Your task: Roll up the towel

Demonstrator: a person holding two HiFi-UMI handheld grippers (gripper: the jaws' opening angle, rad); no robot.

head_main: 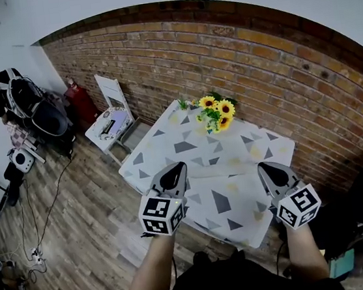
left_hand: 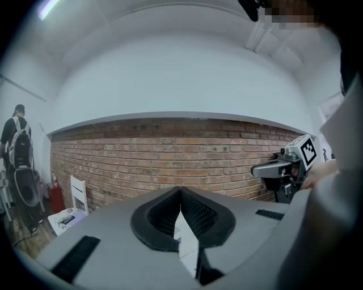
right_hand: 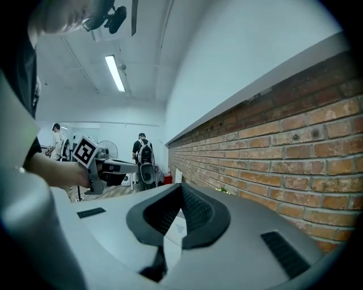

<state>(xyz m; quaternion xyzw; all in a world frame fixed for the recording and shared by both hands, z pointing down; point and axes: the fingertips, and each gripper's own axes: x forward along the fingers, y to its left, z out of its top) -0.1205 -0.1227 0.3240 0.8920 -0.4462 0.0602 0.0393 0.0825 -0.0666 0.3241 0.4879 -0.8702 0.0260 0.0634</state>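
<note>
The left hand-held gripper [head_main: 178,168] and right hand-held gripper [head_main: 267,167], both pinched shut on nothing, hover side by side over the near edge of the triangle-patterned cloth [head_main: 213,160], presumably the towel, equally close.

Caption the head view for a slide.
Grey left gripper and right gripper, both shut, above a white triangle-patterned tablecloth with yellow sunflowers.

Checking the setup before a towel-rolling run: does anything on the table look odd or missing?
Yes: no separate towel shows. The patterned tablecloth lies flat, with sunflowers at its far edge. The left gripper and right gripper are shut and empty.
</note>
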